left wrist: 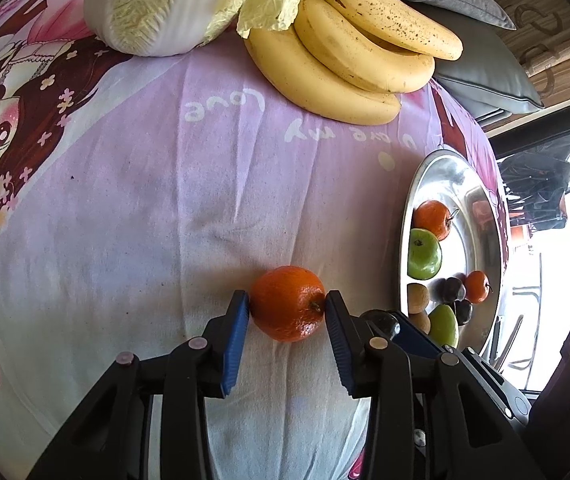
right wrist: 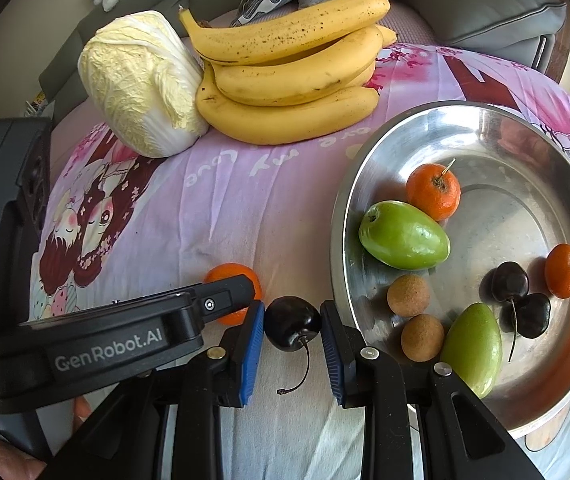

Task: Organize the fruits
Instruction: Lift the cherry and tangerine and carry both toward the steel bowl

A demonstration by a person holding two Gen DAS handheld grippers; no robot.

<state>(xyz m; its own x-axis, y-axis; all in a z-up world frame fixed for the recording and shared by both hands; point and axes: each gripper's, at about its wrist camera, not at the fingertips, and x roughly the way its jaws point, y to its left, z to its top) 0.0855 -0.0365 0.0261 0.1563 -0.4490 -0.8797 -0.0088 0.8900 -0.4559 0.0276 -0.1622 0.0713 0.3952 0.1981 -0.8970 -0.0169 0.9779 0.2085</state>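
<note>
The landmark here is the round, shiny metal basin [right wrist: 365, 168], which sits on a lilac cartoon-printed cloth [left wrist: 145, 200] at the right of the scene. Inside it lie two small orange tangerines — one with a stalk [right wrist: 433, 191] toward the far side, one [right wrist: 563, 270] at the right wall — along with two glossy green oval fruits [right wrist: 404, 234] [right wrist: 473, 350], two small tan round fruits [right wrist: 408, 295] [right wrist: 422, 337] and a pair of dark, nearly black cherries [right wrist: 519, 304] whose stems cross.

Just outside the basin's near-left rim, on the cloth, the right gripper [right wrist: 292, 326] is clamped on a single dark cherry [right wrist: 292, 322]: both blue pads press its sides, and its thin curved stem [right wrist: 305, 368] trails toward the camera. Immediately to the left of that, farther from the basin, the left gripper [left wrist: 287, 308] straddles a round orange tangerine [left wrist: 287, 303] resting on the cloth. Its blue pads sit right at the fruit's two sides; whether they press it or merely flank it cannot be told.

Well beyond the basin's far-left rim lies a bunch of yellow, brown-speckled bananas [right wrist: 289, 80], and touching the bunch on the side away from the basin is a pale, crinkled head of napa cabbage [right wrist: 141, 84]. Grey sofa cushions [right wrist: 485, 8] rise behind the cloth. A fingertip [right wrist: 81, 406] shows under the left gripper's black body, which bears the lettering "GenRobot.AI".
</note>
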